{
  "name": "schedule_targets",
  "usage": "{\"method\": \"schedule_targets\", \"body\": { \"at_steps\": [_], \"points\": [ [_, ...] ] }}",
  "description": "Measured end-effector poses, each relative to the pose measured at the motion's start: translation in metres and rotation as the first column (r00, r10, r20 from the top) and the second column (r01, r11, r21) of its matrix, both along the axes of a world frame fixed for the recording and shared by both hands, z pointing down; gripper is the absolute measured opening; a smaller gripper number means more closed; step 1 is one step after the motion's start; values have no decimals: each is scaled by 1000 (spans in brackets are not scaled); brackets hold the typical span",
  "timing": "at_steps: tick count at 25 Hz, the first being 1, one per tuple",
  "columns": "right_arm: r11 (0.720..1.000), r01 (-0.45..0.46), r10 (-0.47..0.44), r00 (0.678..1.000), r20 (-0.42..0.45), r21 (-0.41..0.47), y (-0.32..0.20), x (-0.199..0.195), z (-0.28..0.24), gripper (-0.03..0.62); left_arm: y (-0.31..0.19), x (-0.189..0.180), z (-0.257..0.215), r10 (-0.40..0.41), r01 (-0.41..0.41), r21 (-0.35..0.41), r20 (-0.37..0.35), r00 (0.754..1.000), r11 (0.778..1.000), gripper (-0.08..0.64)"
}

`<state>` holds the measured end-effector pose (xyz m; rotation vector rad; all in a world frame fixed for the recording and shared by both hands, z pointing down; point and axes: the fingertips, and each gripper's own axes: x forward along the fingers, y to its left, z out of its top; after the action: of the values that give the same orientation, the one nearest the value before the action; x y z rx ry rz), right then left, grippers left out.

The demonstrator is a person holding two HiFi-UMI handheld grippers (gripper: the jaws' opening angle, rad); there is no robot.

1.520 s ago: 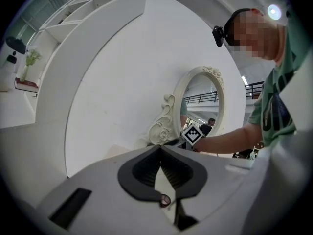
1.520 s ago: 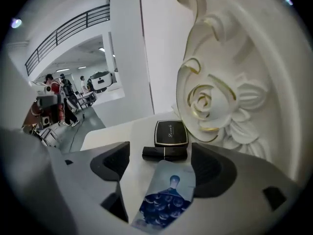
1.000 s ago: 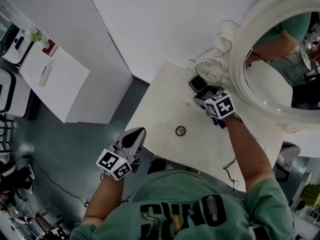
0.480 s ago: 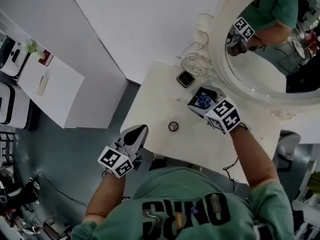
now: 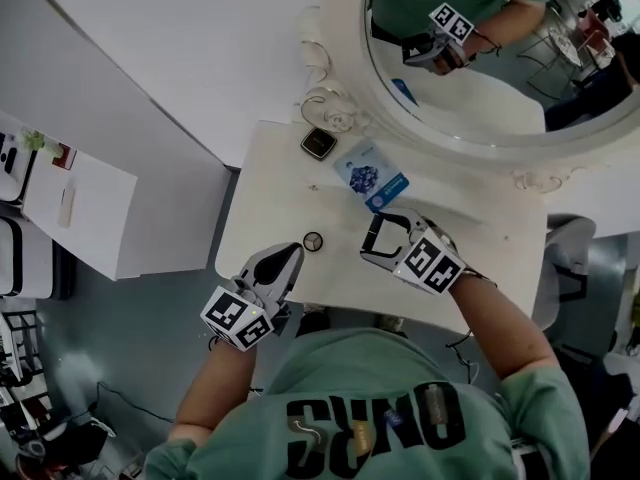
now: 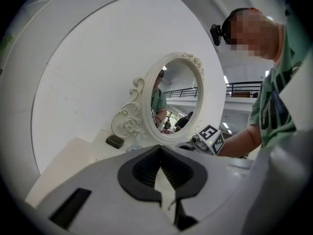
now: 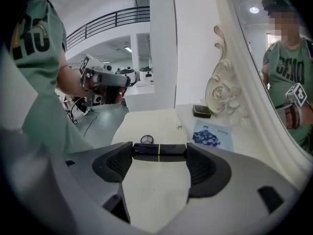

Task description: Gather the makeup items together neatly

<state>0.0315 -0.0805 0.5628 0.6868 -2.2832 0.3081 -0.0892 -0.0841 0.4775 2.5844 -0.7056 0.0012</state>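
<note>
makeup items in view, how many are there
4: a dark compact by the mirror's base, a blue-printed packet beside it, a small round item near the table's front edge, and a black tube held in the right gripper. Others may be hidden.

Dim, flat light greys the head view. A ceiling lamp (image 7: 253,10) glares in the mirror (image 7: 257,48) right of the right hand-held gripper (image 7: 159,152), whose close body blurs; both gripper views bow and blacken at the edges.
</note>
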Motion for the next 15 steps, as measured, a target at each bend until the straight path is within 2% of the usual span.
{"method": "schedule_targets", "body": {
  "at_steps": [7, 15],
  "points": [
    [997, 77, -79, 993, -89, -27, 25, 4, 57, 339, 9, 15, 13, 28, -28, -27, 19, 999, 999, 8],
    [988, 148, -152, 980, -127, -42, 28, -12, 108, 339, 12, -4, 27, 12, -9, -54, 44, 999, 999, 8]
  ]
}}
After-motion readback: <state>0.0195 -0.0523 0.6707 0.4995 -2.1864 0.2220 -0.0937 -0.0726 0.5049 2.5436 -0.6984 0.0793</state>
